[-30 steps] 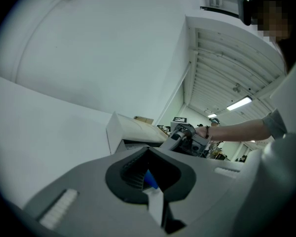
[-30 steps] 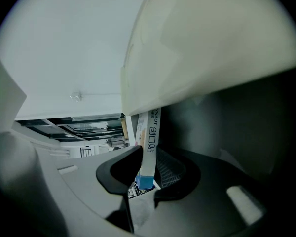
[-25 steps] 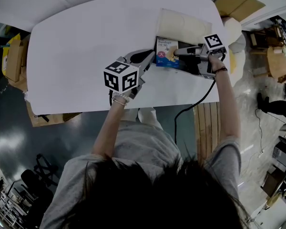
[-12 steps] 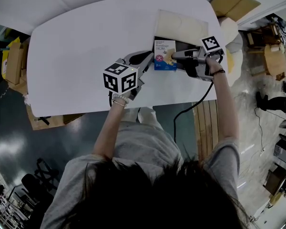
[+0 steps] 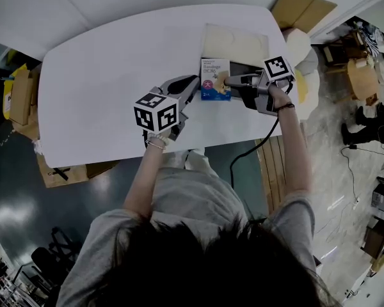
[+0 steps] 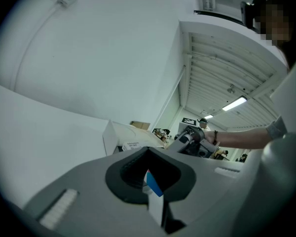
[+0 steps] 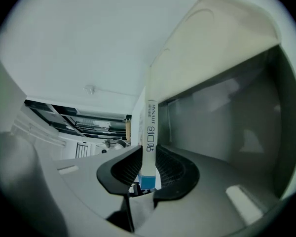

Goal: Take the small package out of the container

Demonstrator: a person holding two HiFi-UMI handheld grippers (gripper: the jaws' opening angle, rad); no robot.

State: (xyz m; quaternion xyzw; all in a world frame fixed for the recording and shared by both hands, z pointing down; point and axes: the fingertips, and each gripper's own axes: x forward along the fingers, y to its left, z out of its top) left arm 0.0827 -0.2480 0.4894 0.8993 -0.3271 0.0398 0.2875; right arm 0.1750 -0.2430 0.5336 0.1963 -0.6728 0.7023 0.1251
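The small package [image 5: 216, 79], a white and blue bandage box, hangs above the white table [image 5: 102, 62] just left of the dark container [image 5: 246, 68]. My right gripper [image 5: 227, 80] is shut on its right edge. In the right gripper view the package [image 7: 149, 132] stands edge-on between the pads, with the container's grey inner wall [image 7: 227, 112] to the right. My left gripper [image 5: 193, 83] points at the package's left edge. In the left gripper view a blue and white corner of the package [image 6: 153, 184] sits between the jaws with space on both sides.
The container's beige lid [image 5: 235, 42] lies open behind it. A black cable [image 5: 256, 149] drops from the right gripper over the table's front edge. Cardboard boxes stand on the floor at the left [image 5: 19, 82] and upper right [image 5: 304, 5].
My right gripper has lifted the package out of the container and carried it left, towards the left gripper. The left gripper has stayed in place.
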